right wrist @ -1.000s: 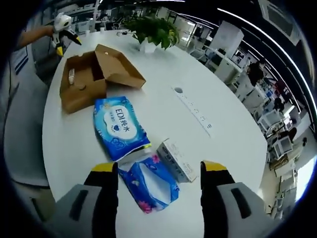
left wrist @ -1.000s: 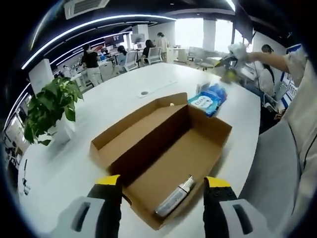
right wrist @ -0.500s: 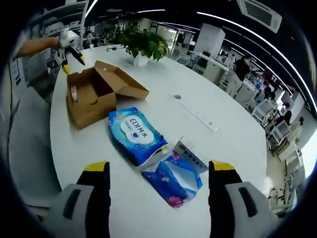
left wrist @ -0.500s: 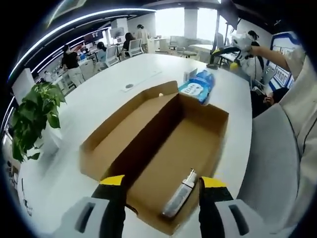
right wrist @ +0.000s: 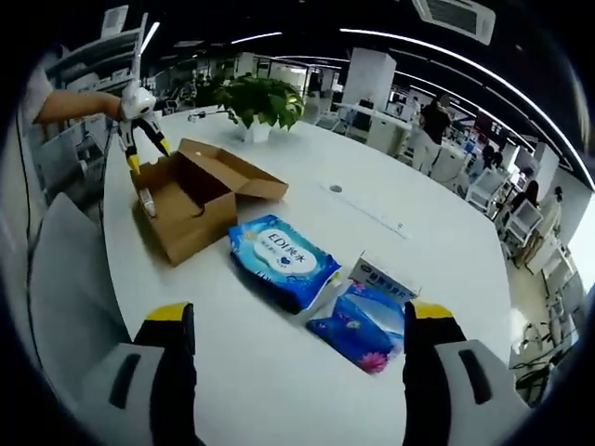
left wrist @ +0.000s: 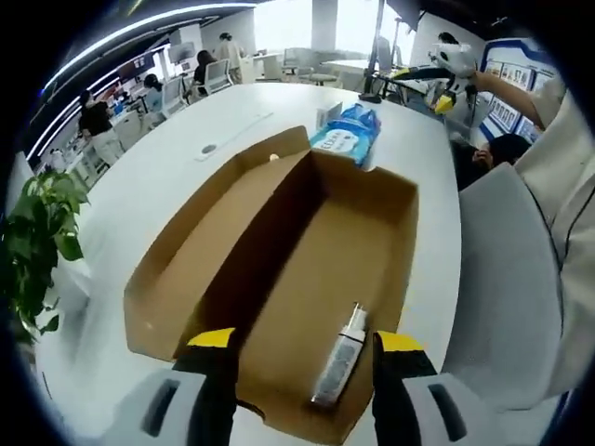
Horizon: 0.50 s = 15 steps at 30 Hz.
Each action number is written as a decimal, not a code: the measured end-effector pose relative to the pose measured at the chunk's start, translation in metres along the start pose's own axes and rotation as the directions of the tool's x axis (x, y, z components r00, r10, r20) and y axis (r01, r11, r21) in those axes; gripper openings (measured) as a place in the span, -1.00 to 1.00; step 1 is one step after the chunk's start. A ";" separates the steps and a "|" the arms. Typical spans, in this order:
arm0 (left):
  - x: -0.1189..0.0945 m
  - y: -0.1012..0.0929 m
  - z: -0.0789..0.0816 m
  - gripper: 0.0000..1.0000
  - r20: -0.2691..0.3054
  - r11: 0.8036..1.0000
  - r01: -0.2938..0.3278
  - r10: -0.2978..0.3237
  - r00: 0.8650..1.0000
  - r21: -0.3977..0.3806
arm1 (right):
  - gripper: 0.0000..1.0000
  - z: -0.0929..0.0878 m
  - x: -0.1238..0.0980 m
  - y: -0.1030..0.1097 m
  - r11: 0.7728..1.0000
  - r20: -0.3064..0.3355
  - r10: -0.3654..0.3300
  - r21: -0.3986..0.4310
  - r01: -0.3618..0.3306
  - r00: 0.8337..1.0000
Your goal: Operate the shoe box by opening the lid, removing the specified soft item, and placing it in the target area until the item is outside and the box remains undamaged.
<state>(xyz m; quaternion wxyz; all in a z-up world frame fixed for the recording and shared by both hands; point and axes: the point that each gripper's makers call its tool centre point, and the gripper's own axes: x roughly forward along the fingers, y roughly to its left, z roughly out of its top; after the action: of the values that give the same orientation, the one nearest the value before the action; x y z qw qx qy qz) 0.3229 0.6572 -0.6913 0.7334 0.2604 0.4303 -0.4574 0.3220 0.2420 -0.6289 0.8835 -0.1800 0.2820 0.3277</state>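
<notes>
bright open office, white table [right wrist: 279,372]

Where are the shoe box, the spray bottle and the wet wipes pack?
shoe box [left wrist: 363,251]: left gripper view, bare inner floor.
spray bottle [left wrist: 338,360]: left gripper view, middle of its body.
wet wipes pack [right wrist: 284,258]: right gripper view, white label on its top face.

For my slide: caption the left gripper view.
Open left gripper poised over the opened shoe box, a small bottle inside.

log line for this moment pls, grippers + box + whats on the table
left gripper: open, over open shoe box | in box: bottle | right gripper: open, empty | on table: wet wipes pack, blue tissue pack
</notes>
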 end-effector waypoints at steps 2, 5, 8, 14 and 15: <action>0.003 -0.002 -0.001 0.17 -0.016 1.000 0.019 -0.018 1.000 0.020 | 0.79 0.000 -0.002 0.005 1.000 0.003 -0.003 0.009 0.003 1.000; 0.010 -0.004 -0.006 0.17 -0.062 0.996 0.054 -0.049 0.997 0.068 | 0.79 -0.002 -0.006 0.012 1.000 0.001 -0.007 0.015 0.007 1.000; 0.014 -0.003 -0.009 0.17 -0.097 0.992 0.072 -0.062 0.993 0.100 | 0.80 -0.004 -0.010 0.018 1.000 0.000 -0.007 0.014 0.007 1.000; 0.026 -0.001 -0.016 0.17 -0.162 0.982 0.121 -0.097 0.982 0.145 | 0.81 -0.006 -0.017 0.022 0.999 0.005 -0.024 0.040 0.024 1.000; 0.027 -0.003 -0.018 0.18 -0.183 0.975 0.146 -0.114 0.976 0.169 | 0.81 -0.006 -0.018 0.025 0.999 0.006 -0.023 0.046 0.023 1.000</action>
<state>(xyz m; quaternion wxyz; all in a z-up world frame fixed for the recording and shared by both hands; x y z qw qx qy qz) 0.3186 0.6579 -0.7241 0.6350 0.3358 0.4648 -0.5177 0.2913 0.2478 -0.6257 0.8921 -0.1619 0.2843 0.3117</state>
